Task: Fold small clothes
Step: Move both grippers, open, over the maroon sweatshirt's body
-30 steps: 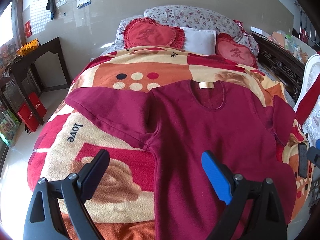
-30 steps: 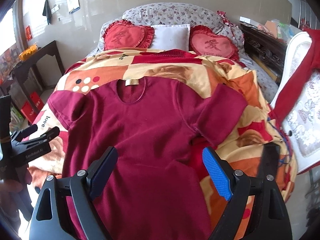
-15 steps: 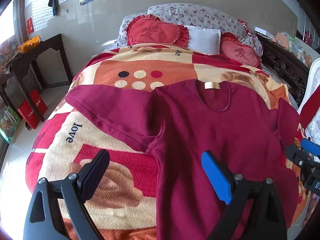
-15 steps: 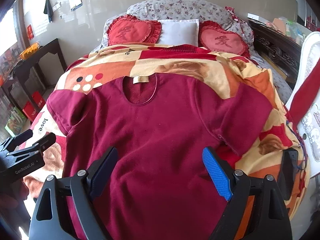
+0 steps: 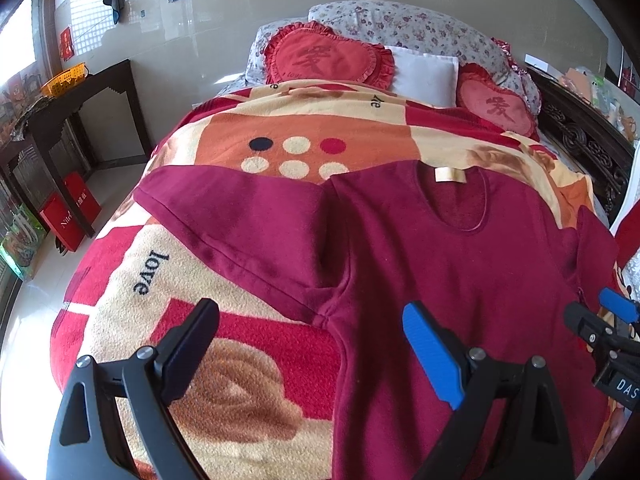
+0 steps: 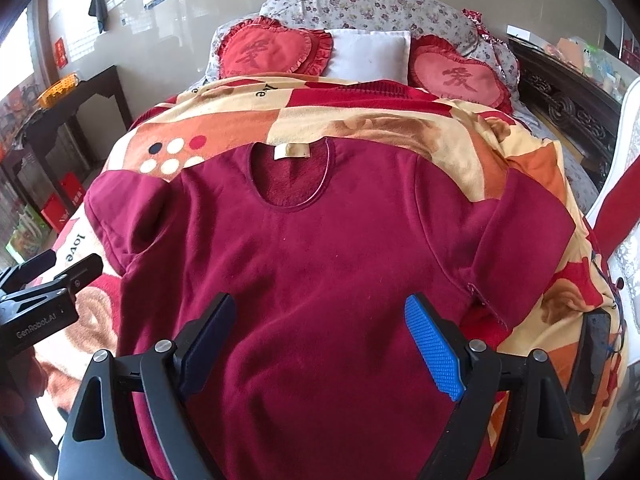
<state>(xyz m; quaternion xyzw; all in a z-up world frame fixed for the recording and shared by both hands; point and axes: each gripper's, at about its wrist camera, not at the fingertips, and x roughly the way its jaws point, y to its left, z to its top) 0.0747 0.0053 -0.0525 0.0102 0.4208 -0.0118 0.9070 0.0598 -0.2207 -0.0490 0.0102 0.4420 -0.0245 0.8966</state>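
A dark red short-sleeved shirt (image 5: 460,280) lies flat, front up, on the patterned blanket (image 5: 240,280), collar toward the pillows; it also shows in the right wrist view (image 6: 320,280). My left gripper (image 5: 308,344) is open and empty above the shirt's left armpit and the blanket. My right gripper (image 6: 320,344) is open and empty above the shirt's lower body. The right gripper shows at the right edge of the left wrist view (image 5: 600,320); the left gripper shows at the left edge of the right wrist view (image 6: 52,276). Both sleeves lie spread out.
Two red heart cushions (image 6: 272,48) and a white pillow (image 6: 372,52) lie at the bed's head. A dark side table (image 5: 68,108) stands left of the bed. A carved dark headboard rail (image 6: 568,108) and a white chair (image 6: 624,184) are on the right. A phone (image 6: 592,360) lies on the blanket's right edge.
Both grippers have moved forward over the bed toward the shirt, which now looks larger. Both stay open. The shirt has not moved.
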